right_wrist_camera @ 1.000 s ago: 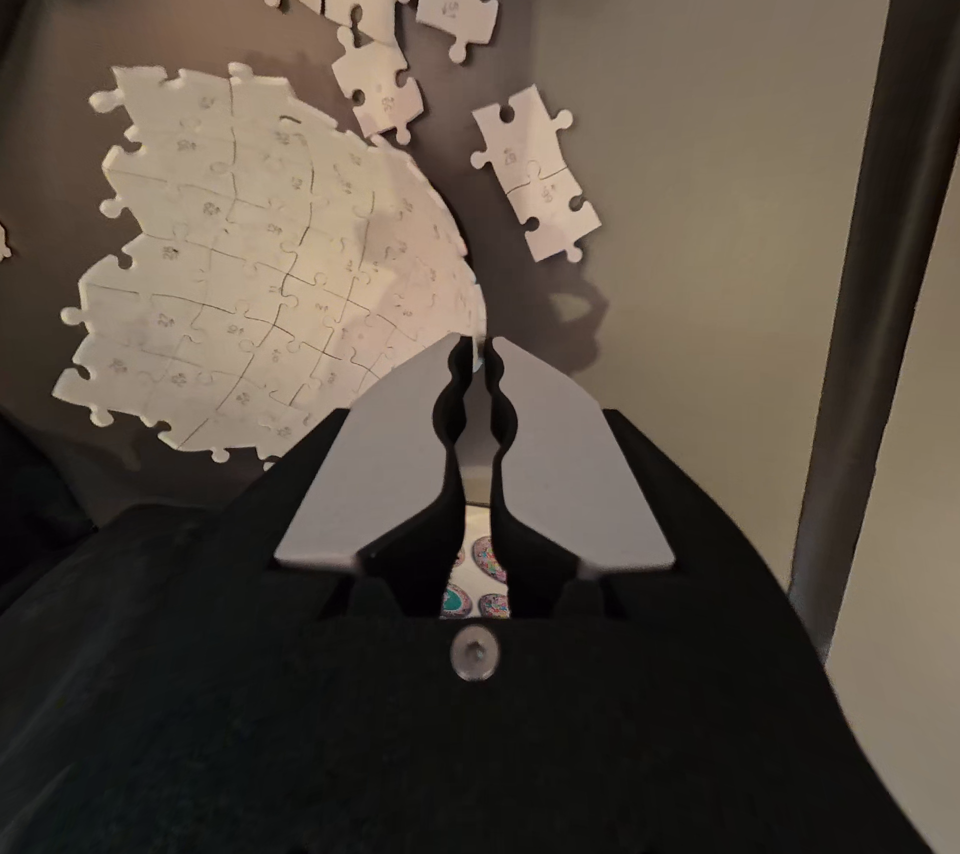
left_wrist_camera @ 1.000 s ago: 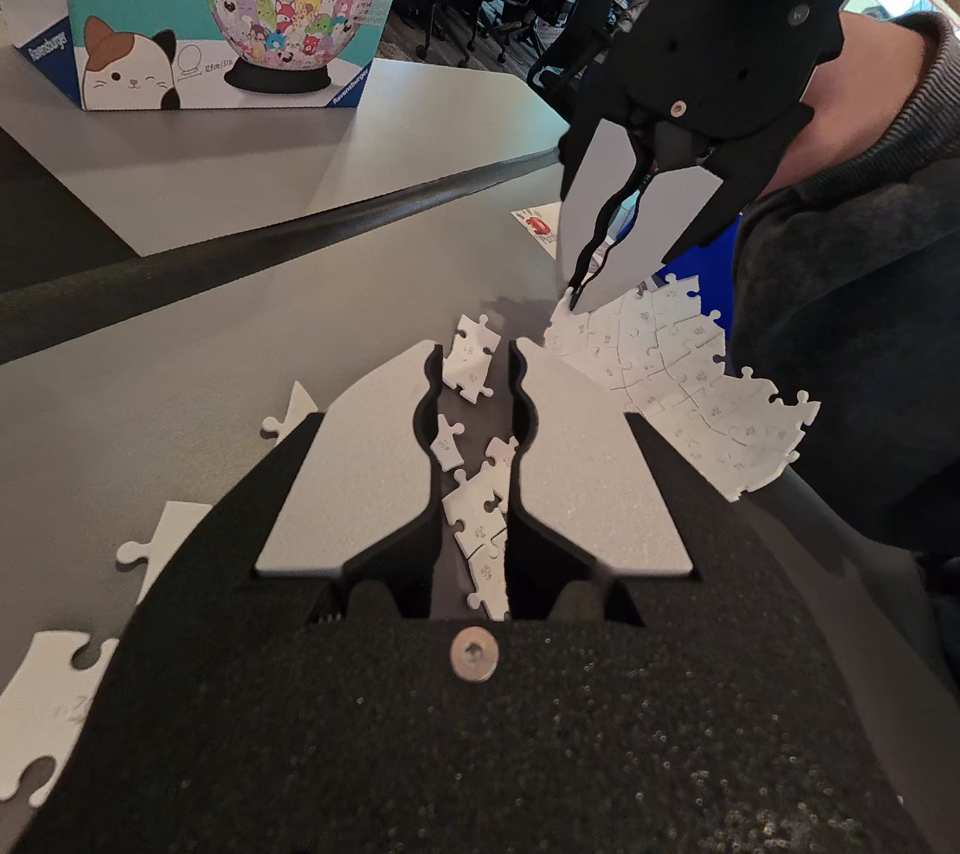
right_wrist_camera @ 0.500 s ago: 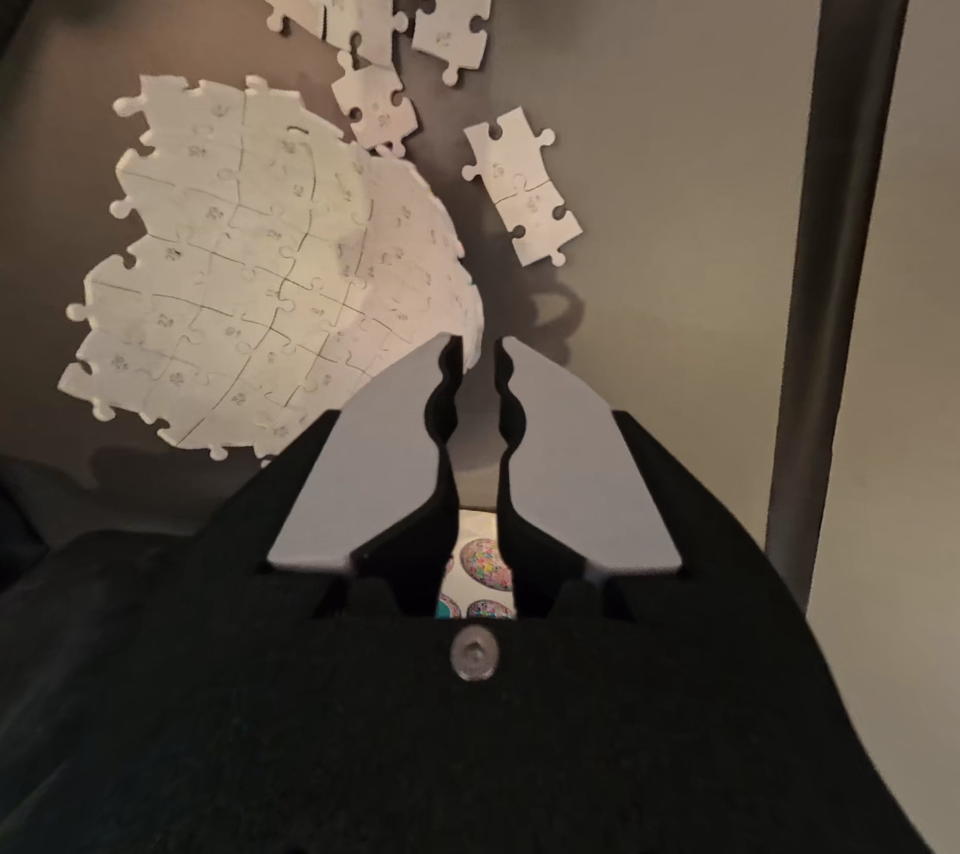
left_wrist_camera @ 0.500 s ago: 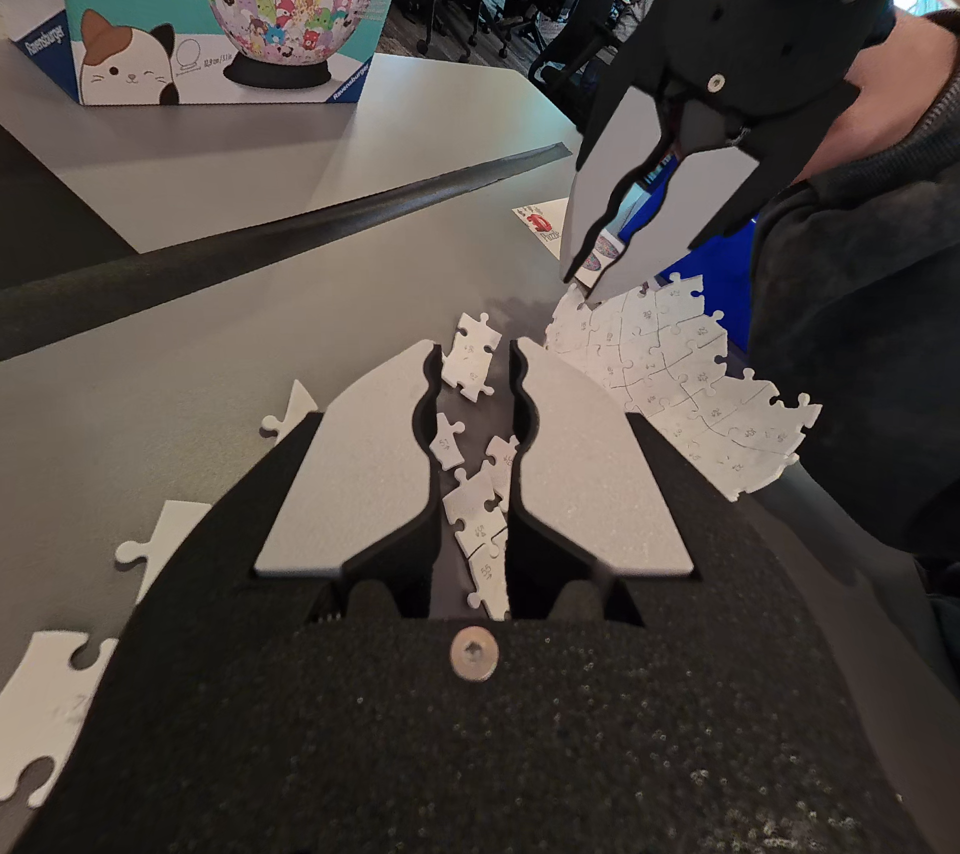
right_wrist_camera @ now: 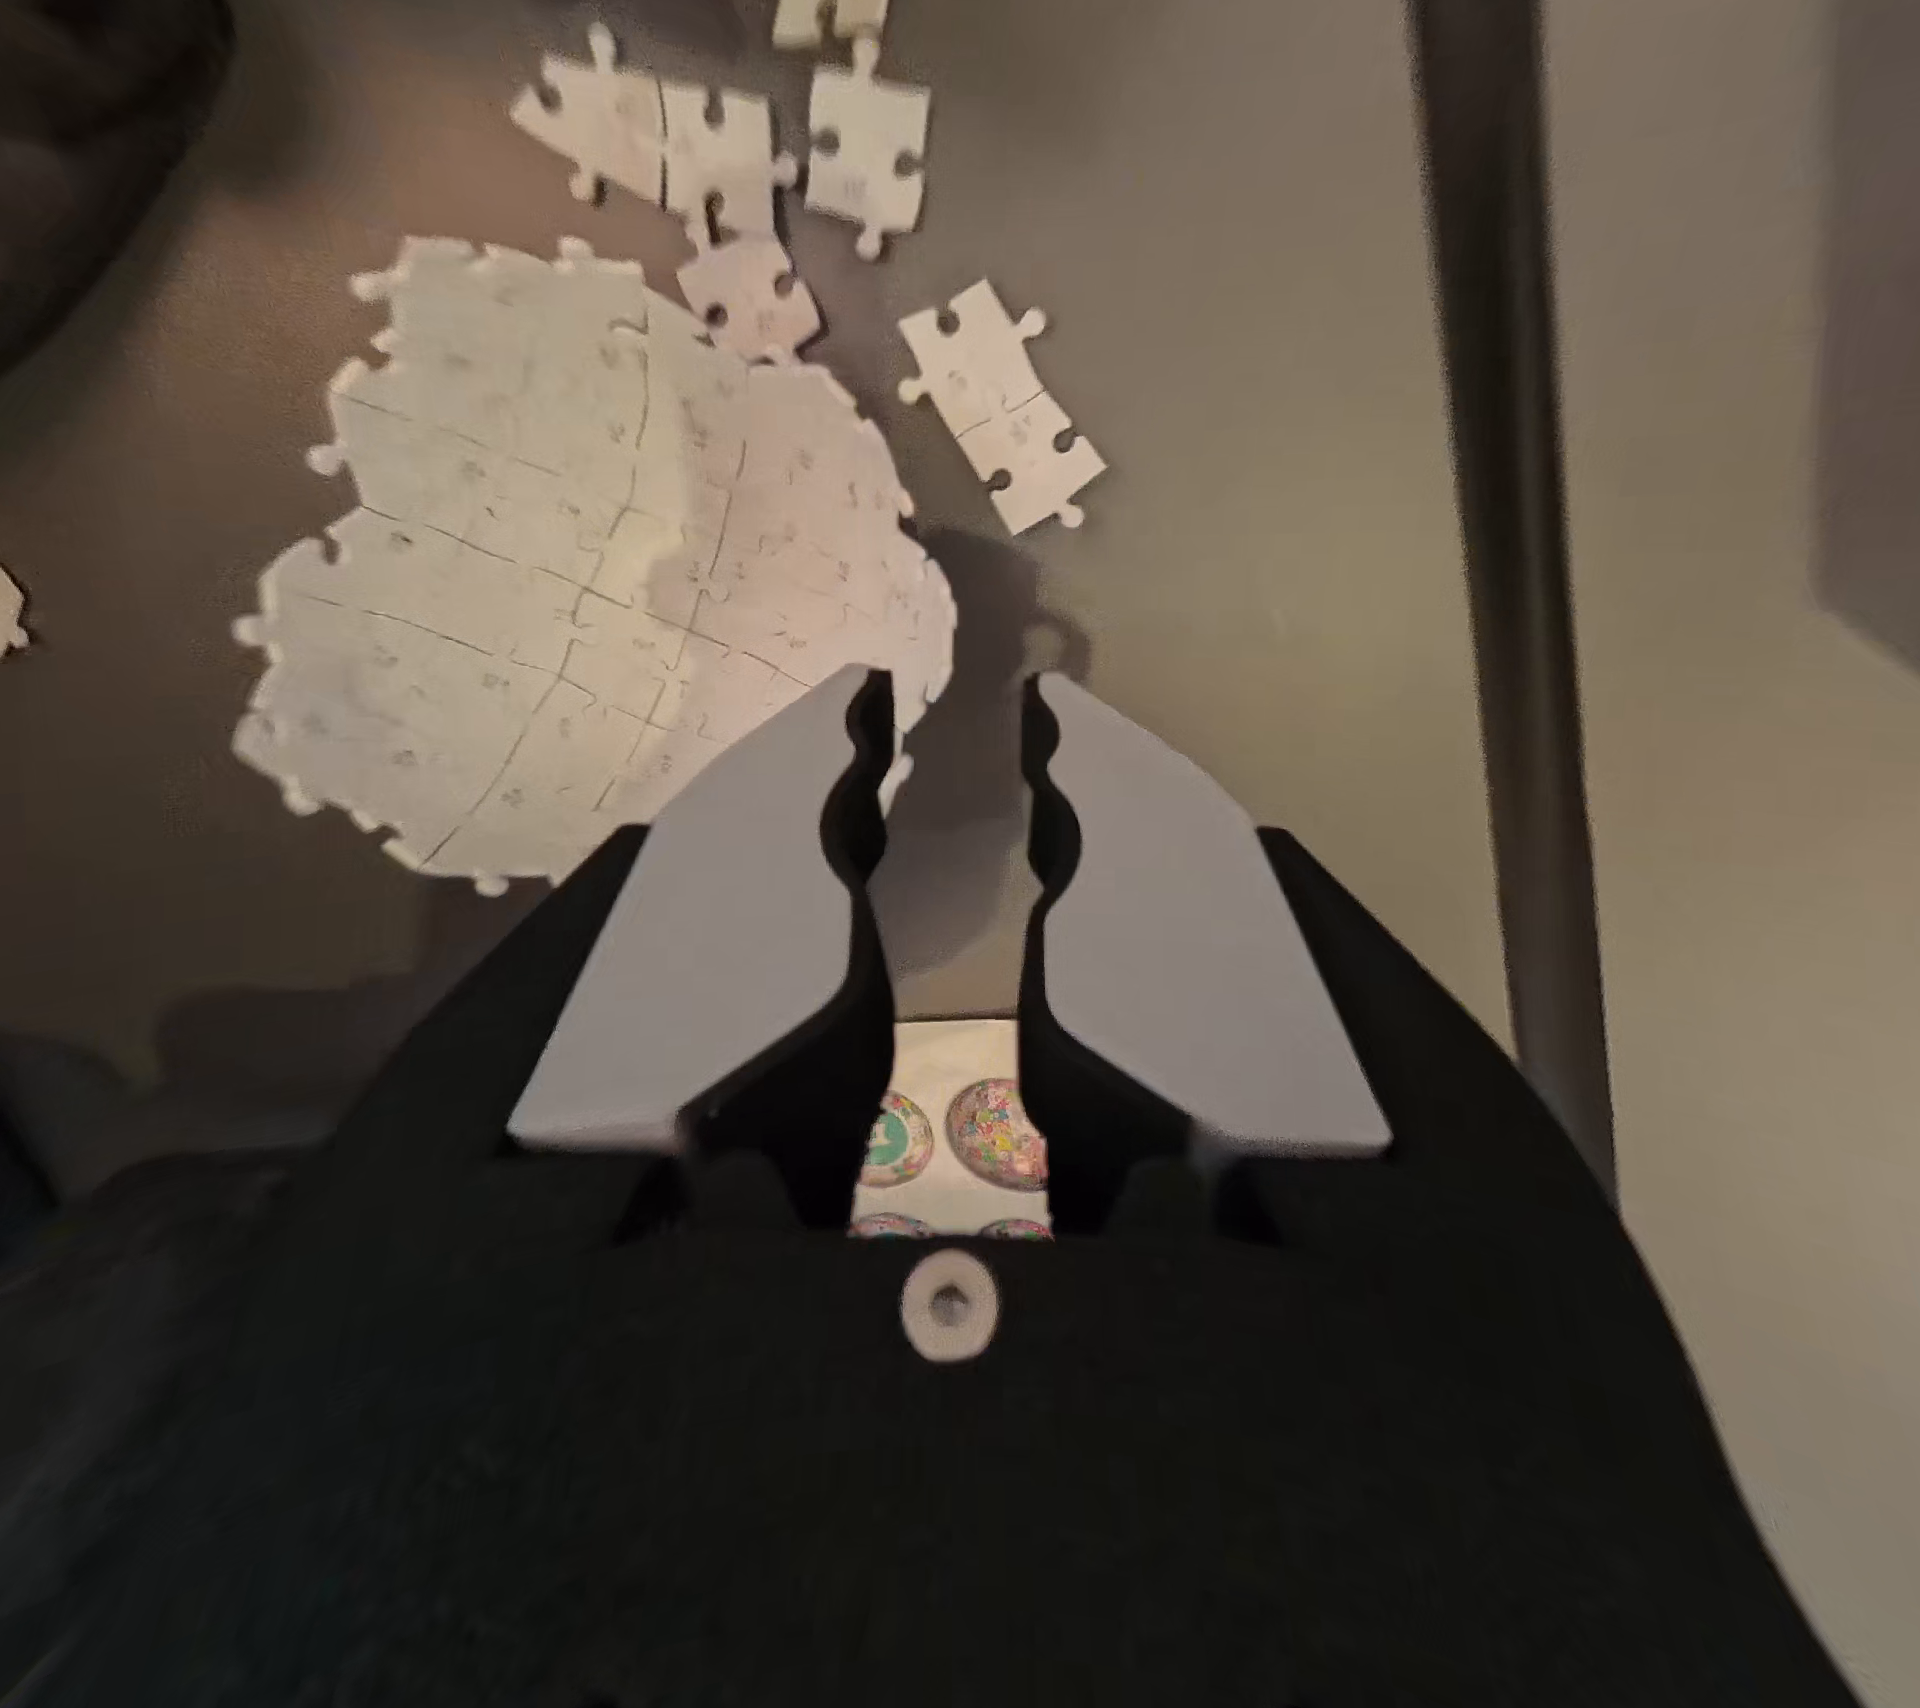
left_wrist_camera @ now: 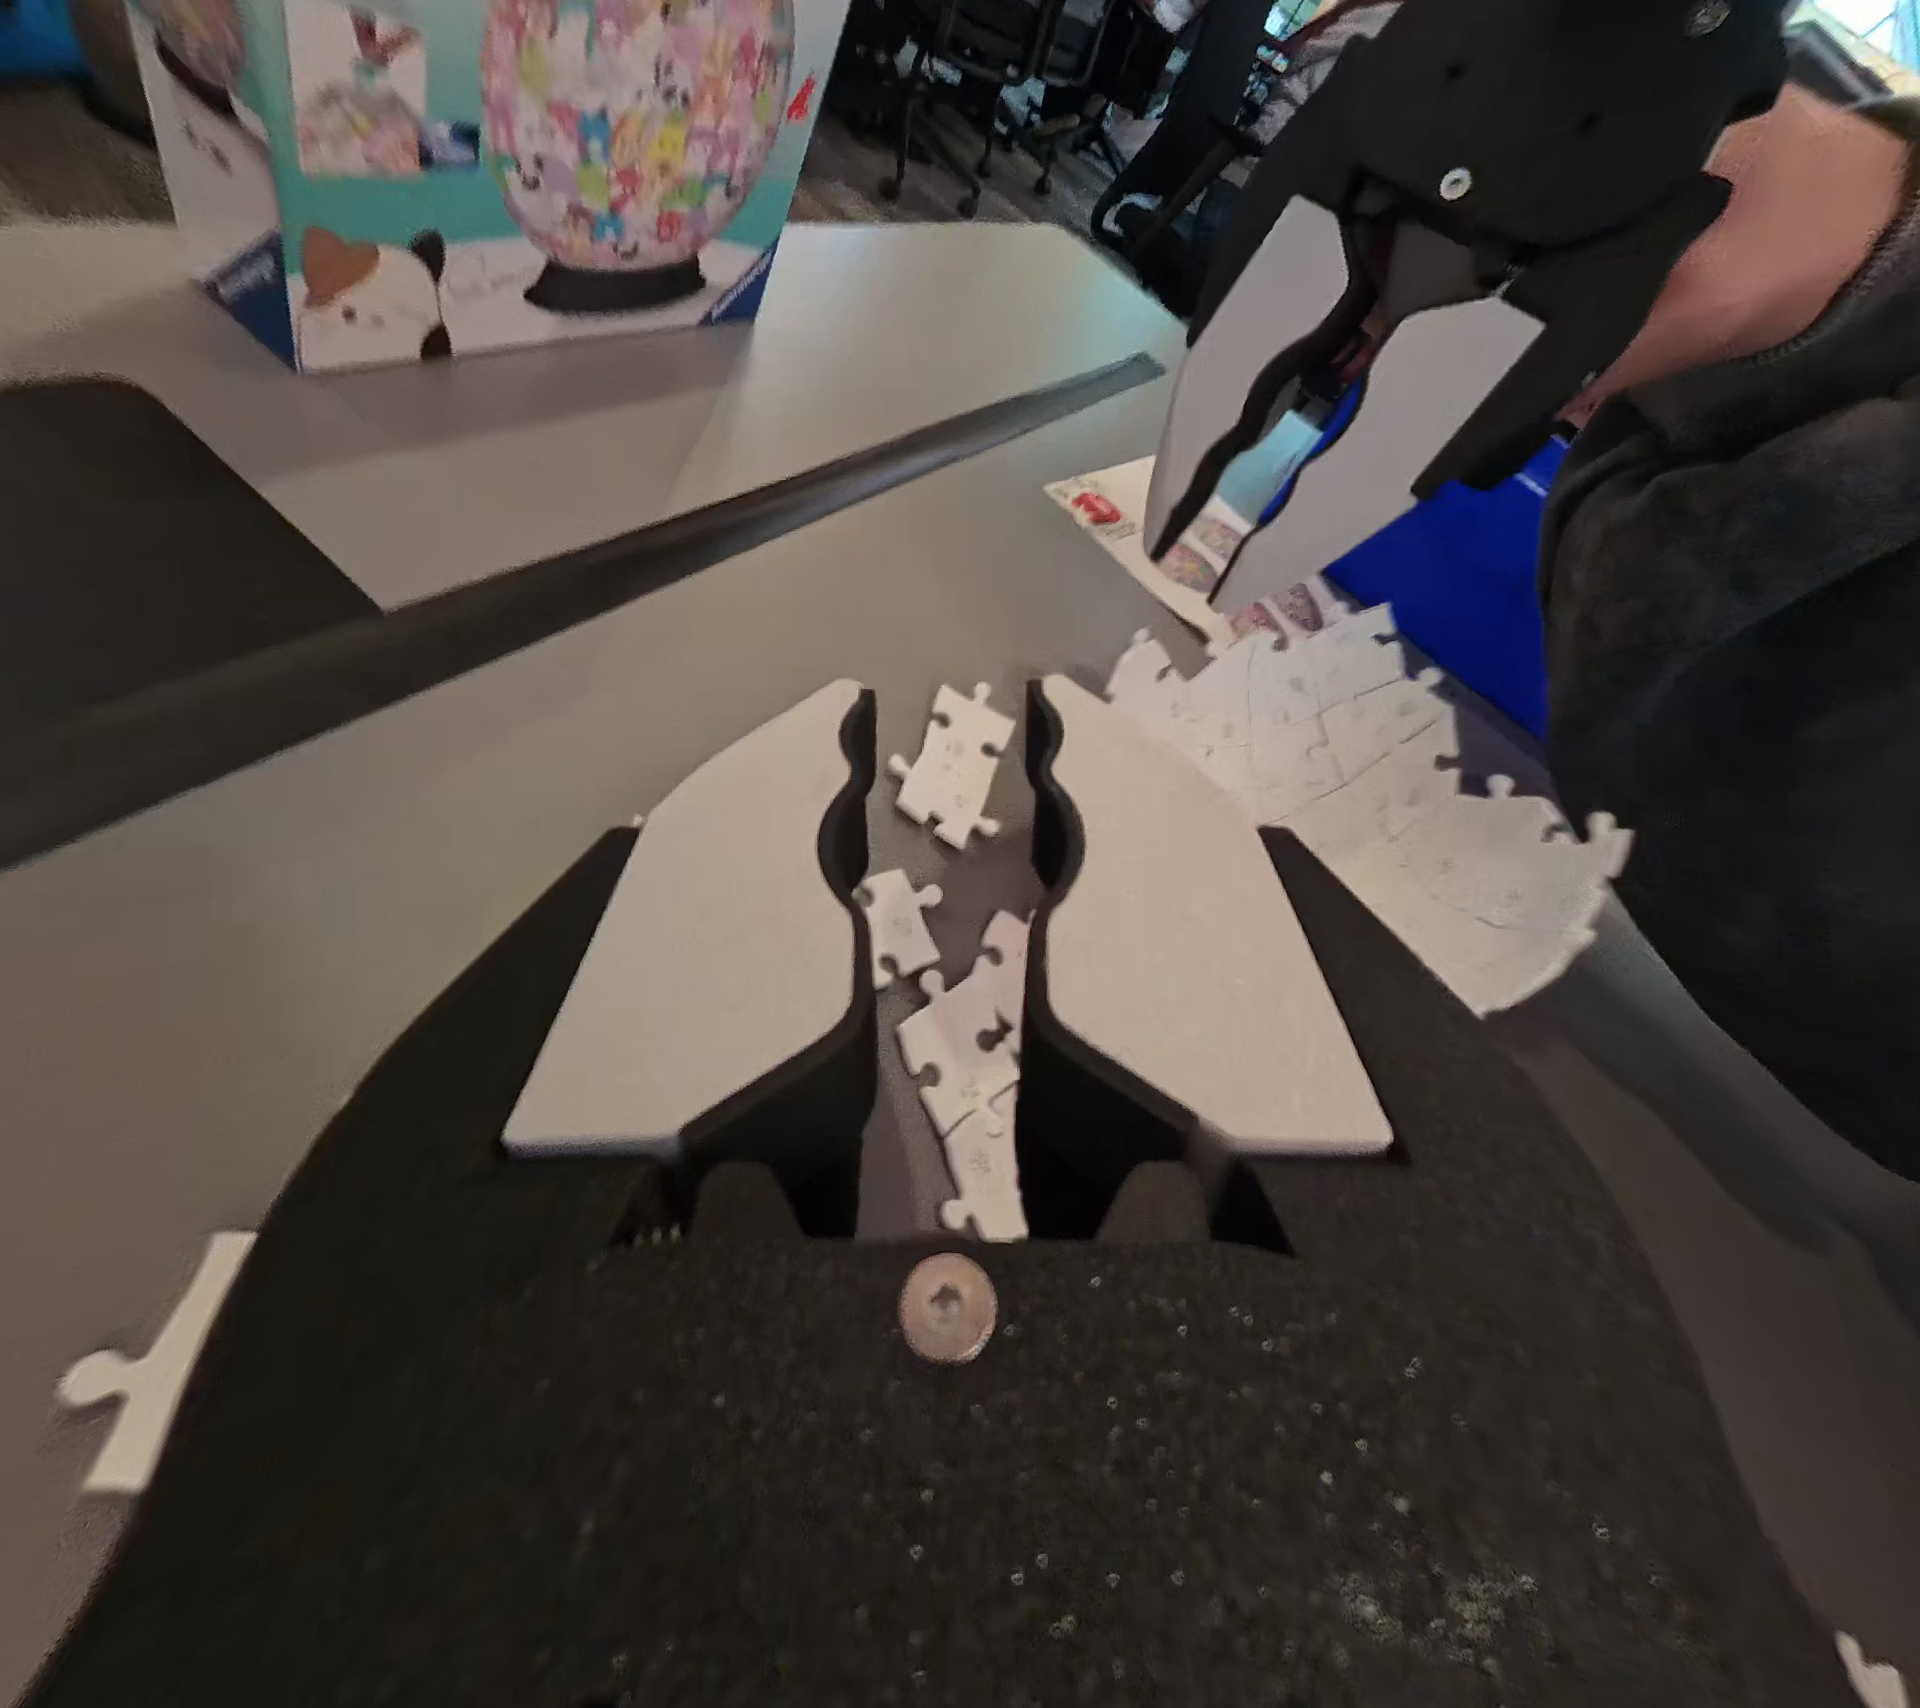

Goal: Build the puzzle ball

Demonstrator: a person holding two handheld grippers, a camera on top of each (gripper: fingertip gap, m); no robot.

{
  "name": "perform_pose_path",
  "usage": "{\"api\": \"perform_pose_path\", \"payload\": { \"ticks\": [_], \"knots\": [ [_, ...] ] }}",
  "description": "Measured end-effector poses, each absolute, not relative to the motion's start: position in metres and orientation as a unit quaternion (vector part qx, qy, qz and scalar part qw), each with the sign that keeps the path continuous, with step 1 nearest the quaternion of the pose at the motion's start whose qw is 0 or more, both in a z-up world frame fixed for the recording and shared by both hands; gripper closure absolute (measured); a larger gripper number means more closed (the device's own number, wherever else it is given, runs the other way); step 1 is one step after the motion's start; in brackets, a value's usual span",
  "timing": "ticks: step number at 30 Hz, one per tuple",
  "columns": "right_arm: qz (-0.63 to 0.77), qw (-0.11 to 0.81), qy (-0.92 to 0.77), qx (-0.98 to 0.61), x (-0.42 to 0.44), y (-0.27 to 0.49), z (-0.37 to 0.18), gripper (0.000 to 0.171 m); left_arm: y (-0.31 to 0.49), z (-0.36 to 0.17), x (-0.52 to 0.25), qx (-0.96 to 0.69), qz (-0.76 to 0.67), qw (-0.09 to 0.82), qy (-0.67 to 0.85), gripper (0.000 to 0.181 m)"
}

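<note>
Item: large curved shell of joined white puzzle pieces, lying blank side up on the grey desk, just left of the right claw. Its long axis runs from the near left toward the loose pieces farther off; the smooth rounded edge points toward the right claw.

Item: two-piece white joined strip, loose, near the shell's rounded edge, long axis diagonal.

Item: right claw, spread, empty, hanging above the desk.

Item: left claw, spread, empty, low over the small loose white pieces.

Handling note: likely step is fetching the next piece. Pinch it by its edges, keep it level, align tabs before pressing; avoid nudging the shell.

Backdrop: printed puzzle box.
</note>
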State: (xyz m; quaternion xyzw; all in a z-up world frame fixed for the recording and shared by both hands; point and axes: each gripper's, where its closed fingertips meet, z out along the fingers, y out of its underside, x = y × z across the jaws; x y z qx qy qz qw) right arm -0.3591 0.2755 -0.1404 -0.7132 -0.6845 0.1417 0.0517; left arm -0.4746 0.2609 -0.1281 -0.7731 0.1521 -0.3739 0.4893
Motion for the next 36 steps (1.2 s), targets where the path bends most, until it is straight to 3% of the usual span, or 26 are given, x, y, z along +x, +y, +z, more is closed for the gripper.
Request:
{"api": "perform_pose_path", "payload": {
  "ticks": [3,7,8,10,13,17,22,29,31,33,36],
  "knots": [
    [0.158,0.19,-0.658,-0.711,-0.348,0.276,-0.091,0.138,0.237,-0.087,-0.475,-0.765,-0.361,0.502,0.18,0.141],
    [0.227,0.398,-0.58,-0.674,-0.331,0.233,-0.031,0.139,0.183,-0.022,-0.447,-0.752,-0.345,0.514,0.227,0.125],
    [0.256,0.437,-0.555,-0.66,-0.326,0.214,-0.025,0.139,0.173,-0.011,-0.438,-0.763,-0.328,0.503,0.239,0.114],
    [0.344,0.465,-0.521,-0.628,-0.316,0.162,-0.03,0.142,0.149,0.0,-0.418,-0.797,-0.288,0.459,0.266,0.111],
    [0.432,0.449,-0.495,-0.605,-0.294,0.093,-0.066,0.142,0.104,-0.017,-0.397,-0.846,-0.191,0.41,0.284,0.112],
    [0.436,0.44,-0.484,-0.618,-0.257,0.056,-0.113,0.141,0.014,-0.103,-0.373,-0.883,-0.144,0.341,0.288,0.119],
    [0.475,0.441,-0.473,-0.597,-0.236,0.042,-0.095,0.144,-0.042,-0.185,-0.369,-0.9,-0.146,0.325,0.251,0.126],
    [0.478,0.397,-0.515,-0.59,-0.248,0.024,-0.11,0.144,-0.046,-0.215,-0.371,-0.9,-0.115,0.295,0.299,0.127],
    [0.474,0.383,-0.534,-0.586,-0.252,0.017,-0.118,0.147,-0.043,-0.219,-0.368,-0.894,-0.104,0.302,0.313,0.134],
    [0.472,0.359,-0.546,-0.591,-0.257,0.01,-0.128,0.147,-0.044,-0.219,-0.361,-0.886,-0.102,0.312,0.328,0.155],
    [0.477,0.304,-0.56,-0.605,-0.267,-0.003,-0.147,0.154,-0.045,-0.218,-0.359,-0.88,-0.082,0.33,0.33,0.156]
  ]
}}
